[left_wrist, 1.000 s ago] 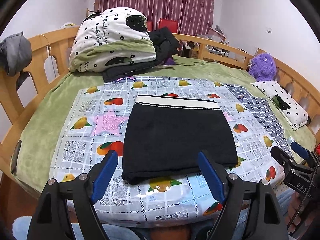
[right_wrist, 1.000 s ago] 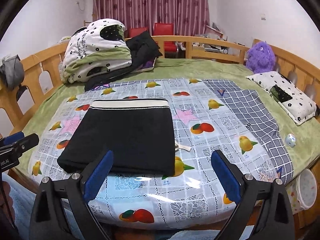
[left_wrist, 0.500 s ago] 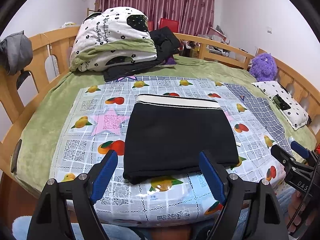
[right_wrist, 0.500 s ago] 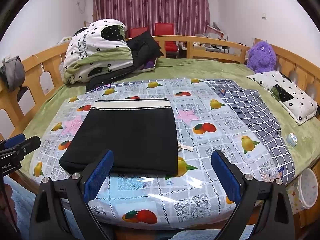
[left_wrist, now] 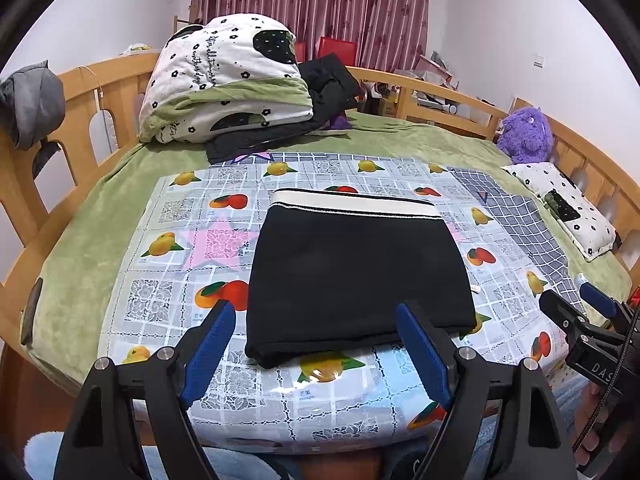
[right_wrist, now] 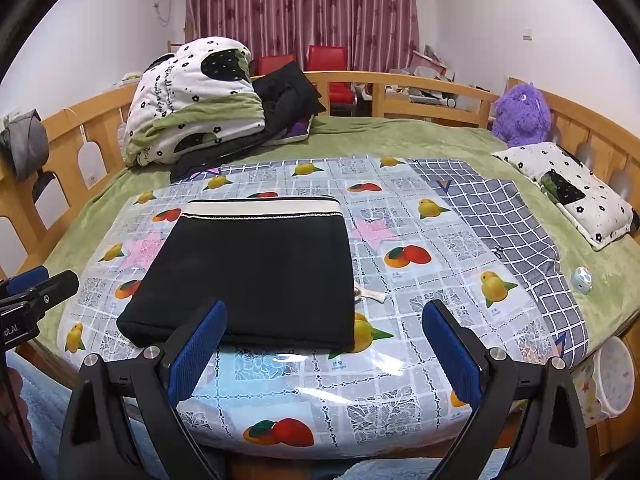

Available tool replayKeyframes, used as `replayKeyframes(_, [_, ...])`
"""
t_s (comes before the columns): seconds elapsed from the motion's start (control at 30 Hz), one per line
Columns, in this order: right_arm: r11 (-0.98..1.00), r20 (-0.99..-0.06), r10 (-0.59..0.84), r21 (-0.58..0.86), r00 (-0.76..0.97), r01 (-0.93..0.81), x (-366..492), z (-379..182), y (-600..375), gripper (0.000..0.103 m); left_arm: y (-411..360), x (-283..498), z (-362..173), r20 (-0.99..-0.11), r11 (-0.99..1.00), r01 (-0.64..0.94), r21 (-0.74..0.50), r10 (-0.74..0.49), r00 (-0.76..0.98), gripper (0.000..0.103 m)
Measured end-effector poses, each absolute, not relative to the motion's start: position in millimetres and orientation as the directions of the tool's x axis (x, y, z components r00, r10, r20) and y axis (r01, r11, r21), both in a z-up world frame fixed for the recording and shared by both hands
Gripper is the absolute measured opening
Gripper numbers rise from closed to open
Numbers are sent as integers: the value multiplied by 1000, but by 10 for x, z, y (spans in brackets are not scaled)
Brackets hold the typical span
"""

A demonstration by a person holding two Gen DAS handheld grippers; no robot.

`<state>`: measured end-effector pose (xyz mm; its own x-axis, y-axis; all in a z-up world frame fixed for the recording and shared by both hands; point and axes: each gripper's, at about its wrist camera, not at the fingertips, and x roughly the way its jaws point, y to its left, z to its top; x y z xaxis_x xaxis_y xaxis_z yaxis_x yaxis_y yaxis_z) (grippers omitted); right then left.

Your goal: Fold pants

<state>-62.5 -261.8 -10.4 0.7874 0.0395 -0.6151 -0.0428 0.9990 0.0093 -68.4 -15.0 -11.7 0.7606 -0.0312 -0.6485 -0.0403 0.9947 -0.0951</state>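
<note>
We cannot see how many layers the black pants (left_wrist: 352, 276) hold; they lie folded, cream waistband away from us, on the fruit-print cloth (left_wrist: 160, 300). The scene matches the frame a second ago, with both tools barely shifted. The left gripper (left_wrist: 320, 334) and right gripper (right_wrist: 324, 330) are spread wide, short of the cloth edge, holding nothing.

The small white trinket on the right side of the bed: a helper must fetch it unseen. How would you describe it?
Start at the wooden-railed bed with its green blanket. Past the right edge of the grey checked cloth lies the small rounded trinket. Unlike the flowered pillow and purple plush toy farther back, it is tiny, pale blue-white.
</note>
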Motion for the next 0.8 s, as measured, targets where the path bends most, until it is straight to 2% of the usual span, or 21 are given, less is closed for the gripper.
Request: replayKeyframes(0.8, [999,-612,30,3,790,-36,-616,-98,-2607,99,-124,-683,-121,-650,994,-34,-104,-42,759,82])
